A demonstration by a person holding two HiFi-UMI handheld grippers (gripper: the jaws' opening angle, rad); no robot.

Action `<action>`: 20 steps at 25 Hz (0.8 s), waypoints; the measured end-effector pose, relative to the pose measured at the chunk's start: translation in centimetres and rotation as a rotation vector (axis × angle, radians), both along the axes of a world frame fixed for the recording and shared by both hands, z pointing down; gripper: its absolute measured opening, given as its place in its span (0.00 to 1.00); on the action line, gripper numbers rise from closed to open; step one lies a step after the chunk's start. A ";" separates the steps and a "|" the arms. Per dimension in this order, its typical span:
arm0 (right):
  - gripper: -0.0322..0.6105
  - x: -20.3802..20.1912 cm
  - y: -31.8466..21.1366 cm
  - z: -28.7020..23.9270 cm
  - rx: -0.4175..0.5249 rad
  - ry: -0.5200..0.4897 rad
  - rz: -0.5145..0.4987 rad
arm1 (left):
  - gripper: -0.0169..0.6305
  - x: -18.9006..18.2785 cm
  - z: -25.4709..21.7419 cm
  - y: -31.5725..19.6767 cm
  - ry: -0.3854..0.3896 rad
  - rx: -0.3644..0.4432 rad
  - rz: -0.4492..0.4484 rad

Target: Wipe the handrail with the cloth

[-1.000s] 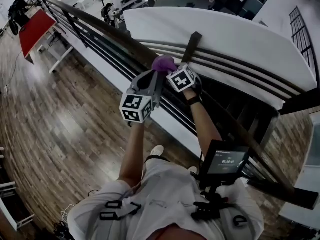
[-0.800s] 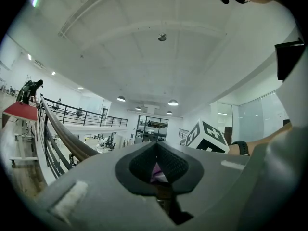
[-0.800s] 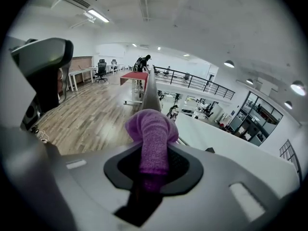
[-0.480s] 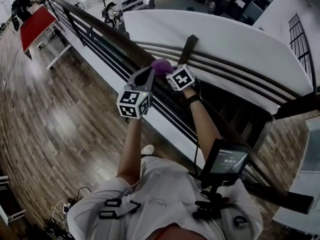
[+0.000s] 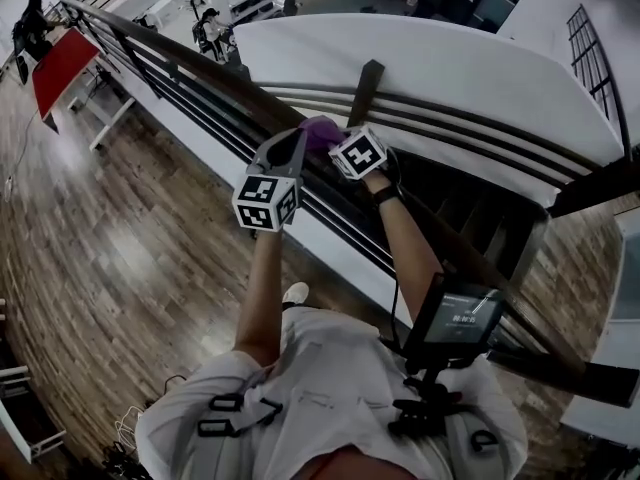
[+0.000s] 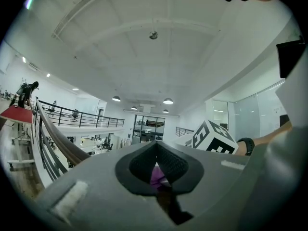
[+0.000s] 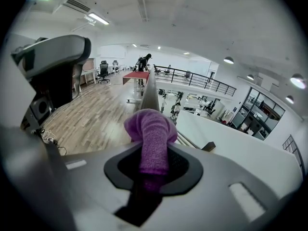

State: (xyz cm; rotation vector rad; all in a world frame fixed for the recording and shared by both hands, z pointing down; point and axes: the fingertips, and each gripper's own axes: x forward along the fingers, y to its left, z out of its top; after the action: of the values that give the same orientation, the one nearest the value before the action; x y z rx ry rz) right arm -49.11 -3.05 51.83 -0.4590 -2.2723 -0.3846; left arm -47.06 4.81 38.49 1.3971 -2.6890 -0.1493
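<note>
Person stands at a balcony railing, both arms out over it. The right gripper (image 5: 336, 138) is clamped on a purple cloth (image 5: 318, 128). In the right gripper view the cloth (image 7: 150, 129) runs up through the closed jaws of the right gripper (image 7: 154, 154) and bunches into a rounded wad past the tips. The wad sits on the top face of the dark handrail (image 5: 190, 58), about midway along the stretch in view, just before the dark post (image 5: 366, 80) on the far side. The handrail (image 7: 150, 88) runs straight on beyond the wad.

The left gripper (image 5: 297, 141) is just beside the right one on its left, tip close to the cloth. Whether it touches the cloth can't be told from the head view. In the left gripper view the pads of the left gripper (image 6: 155, 150) meet at the tips. Only a thin purple sliver shows in the slit lower down, and nothing is clearly pinched there. The handrail (image 6: 57, 138) shows at the left of that view, the right gripper's marker cube (image 6: 214, 137) at the right.

Also around:
- A wood floor (image 5: 120, 258) on the person's side of the railing.
- A white curved wall (image 5: 430, 63) beyond the railing.
- A red table (image 5: 60, 60) against the railing's far left end, with another person (image 5: 32, 18) by it.
- A small screen (image 5: 457, 318) mounted at the wearer's chest.
</note>
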 end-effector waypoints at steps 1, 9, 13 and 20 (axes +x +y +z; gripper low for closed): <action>0.18 0.3 -0.2 0.0 0.001 0.000 0.002 | 0.03 0.2 0.0 -0.1 -0.001 -0.003 0.004; 0.18 3.0 -1.8 0.2 0.006 0.000 0.026 | 0.03 2.4 0.1 -1.4 -0.010 -0.027 0.035; 0.18 5.2 -2.8 0.1 0.003 -0.002 0.037 | 0.03 4.2 -0.3 -3.0 -0.020 -0.032 0.066; 0.18 7.8 -4.3 0.3 0.008 0.007 0.060 | 0.03 6.2 -0.7 -5.7 -0.036 -0.034 0.122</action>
State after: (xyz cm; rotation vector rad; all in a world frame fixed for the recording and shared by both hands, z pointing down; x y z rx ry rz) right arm -41.28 -7.30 52.10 -0.3866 -2.2710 -0.3613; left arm -40.84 -0.84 37.77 1.5627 -2.6123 -0.0689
